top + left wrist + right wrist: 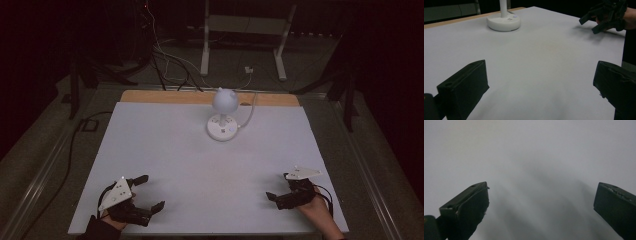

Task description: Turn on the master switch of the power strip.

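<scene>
Two tools rest near the front edge of the white tabletop (165, 150), with a broad bare stretch between them and the white lamp (223, 116) near the far edge. Well in front of the lamp and off to its left, the left tool (149, 192) lies low, jaws spread wide, holding nothing. Off to the lamp's right, the right tool (278, 187) sits close to the side edge, jaws likewise parted and empty, a hand (314, 204) behind it.
</scene>
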Demonstrator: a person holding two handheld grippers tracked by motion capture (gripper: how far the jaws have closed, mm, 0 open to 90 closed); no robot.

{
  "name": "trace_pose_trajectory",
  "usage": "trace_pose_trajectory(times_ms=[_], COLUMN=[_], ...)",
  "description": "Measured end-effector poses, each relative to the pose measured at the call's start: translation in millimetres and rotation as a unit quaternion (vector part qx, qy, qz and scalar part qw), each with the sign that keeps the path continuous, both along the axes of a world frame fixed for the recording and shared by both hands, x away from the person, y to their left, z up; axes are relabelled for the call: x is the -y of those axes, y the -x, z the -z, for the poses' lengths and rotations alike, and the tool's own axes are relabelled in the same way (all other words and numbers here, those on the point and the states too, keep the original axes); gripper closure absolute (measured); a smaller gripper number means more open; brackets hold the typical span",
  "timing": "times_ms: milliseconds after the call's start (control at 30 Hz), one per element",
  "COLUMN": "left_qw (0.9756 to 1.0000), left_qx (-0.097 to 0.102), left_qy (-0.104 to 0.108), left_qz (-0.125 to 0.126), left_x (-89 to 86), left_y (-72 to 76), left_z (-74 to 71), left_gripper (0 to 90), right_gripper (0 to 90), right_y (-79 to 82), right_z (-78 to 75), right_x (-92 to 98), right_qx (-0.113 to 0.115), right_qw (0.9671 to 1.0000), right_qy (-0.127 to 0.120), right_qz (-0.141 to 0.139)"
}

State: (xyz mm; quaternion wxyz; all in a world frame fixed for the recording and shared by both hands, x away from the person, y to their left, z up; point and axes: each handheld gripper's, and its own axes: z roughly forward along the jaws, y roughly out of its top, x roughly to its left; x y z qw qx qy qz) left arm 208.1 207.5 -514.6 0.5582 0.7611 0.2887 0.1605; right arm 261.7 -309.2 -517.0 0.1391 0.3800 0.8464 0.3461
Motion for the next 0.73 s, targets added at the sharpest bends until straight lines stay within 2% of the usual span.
trace_pose_trajectory(times_ms=[167, 467, 733], left_qw=[1.0, 1.0, 1.0], left_qx=[0.0, -0.001, 0.0], left_qy=[0.001, 0.0, -0.003], left_qz=[0.0, 0.001, -0.001], left_x=[-0.1, 0.3, 0.2], left_y=[0.3, -0.3, -0.2], left_z=[-0.2, 0.3, 0.5], left_gripper=[0.1, 0.2, 0.2], right_gripper=[0.0, 0.0, 0.0], right_y=[12.0, 23.8, 23.2], right_z=[2.2, 3.2, 4.7], right_x=[9.0, 26.2, 27.2], right_qx=[-0.006, -0.004, -0.004], right_qw=[0.9999, 0.9998, 0.9999], right_qy=[0.011, 0.01, 0.009], right_qz=[0.007, 0.016, 0.013])
